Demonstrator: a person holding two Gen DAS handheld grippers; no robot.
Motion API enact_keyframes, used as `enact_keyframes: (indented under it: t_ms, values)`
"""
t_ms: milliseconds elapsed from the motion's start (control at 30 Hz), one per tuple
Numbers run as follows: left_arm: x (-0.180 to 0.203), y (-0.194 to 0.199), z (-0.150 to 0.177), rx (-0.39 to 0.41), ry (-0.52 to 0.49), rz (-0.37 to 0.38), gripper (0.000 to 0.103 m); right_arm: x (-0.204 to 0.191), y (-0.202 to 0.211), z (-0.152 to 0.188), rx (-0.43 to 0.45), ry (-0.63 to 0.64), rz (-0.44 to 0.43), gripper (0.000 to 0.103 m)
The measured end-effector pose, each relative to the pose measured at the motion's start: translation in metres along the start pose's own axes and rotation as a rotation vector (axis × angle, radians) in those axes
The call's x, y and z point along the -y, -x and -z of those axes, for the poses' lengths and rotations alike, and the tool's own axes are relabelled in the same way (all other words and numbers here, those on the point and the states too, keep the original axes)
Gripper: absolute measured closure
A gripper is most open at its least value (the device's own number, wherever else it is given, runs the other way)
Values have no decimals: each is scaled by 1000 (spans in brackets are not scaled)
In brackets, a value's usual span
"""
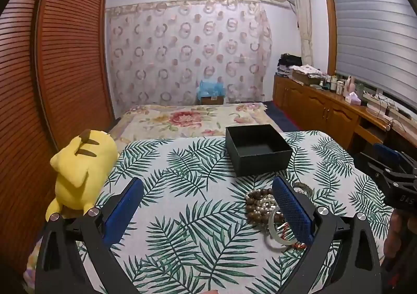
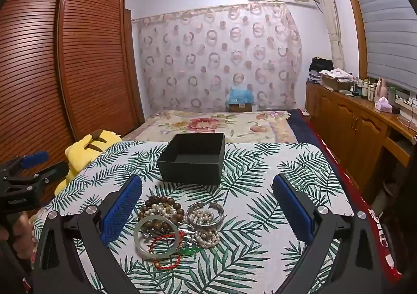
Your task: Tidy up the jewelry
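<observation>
A pile of jewelry (image 2: 179,226) lies on the leaf-print cloth: brown bead bracelets (image 2: 159,205), pearl strands (image 2: 206,236), a silver cuff (image 2: 208,213), a pale jade bangle (image 2: 156,239) and red cord bracelets (image 2: 166,262). An open, empty black box (image 2: 194,157) stands just behind the pile. My right gripper (image 2: 206,210) is open, over the pile's right side. My left gripper (image 1: 208,210) is open, left of the pile (image 1: 268,213), whose right part its right finger hides. The box (image 1: 256,148) stands ahead of it.
A yellow plush toy (image 1: 83,171) lies at the table's left edge. Beyond the table (image 2: 286,163) is a floral bed (image 2: 208,122). A wooden wardrobe (image 2: 78,59) stands left and a wooden sideboard (image 2: 351,117) with bottles right.
</observation>
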State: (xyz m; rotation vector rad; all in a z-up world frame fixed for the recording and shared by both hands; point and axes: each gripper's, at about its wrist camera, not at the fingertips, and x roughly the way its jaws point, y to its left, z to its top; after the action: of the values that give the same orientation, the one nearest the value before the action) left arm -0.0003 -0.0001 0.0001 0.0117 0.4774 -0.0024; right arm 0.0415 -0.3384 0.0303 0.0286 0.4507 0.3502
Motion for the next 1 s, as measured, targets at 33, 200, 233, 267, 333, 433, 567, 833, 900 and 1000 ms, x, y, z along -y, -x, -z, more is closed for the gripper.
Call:
enact_keyframes:
  t_ms: [33, 200, 233, 267, 333, 433, 567, 833, 900, 1000]
  values:
    - [0, 0, 0, 0, 0, 0, 8, 0, 0, 0, -1, -3, 0, 3]
    - [0, 0, 0, 3, -5, -2, 8, 0, 0, 0, -2, -1, 0, 3]
    - [0, 0, 0, 4, -5, -3, 8, 0, 0, 0, -2, -1, 0, 3]
    - [0, 0, 0, 4, -5, -4, 8, 0, 0, 0, -2, -1, 0, 3]
    - [0, 0, 0, 3, -6, -4, 8, 0, 0, 0, -2, 0, 0, 3]
    - [0, 0, 0, 3, -6, -3, 8, 0, 0, 0, -1, 0, 0, 3]
    - [0, 0, 0, 3, -6, -3, 8, 0, 0, 0, -1, 0, 1, 3]
    - [1, 1, -1, 6, -3, -4, 8, 0, 0, 1, -2, 0, 1, 3]
    - [3, -2, 0, 6, -3, -5, 8, 0, 0, 1, -2, 0, 1, 3]
    - [2, -2, 0, 6, -4, -4, 8, 0, 0, 0, -2, 0, 0, 3]
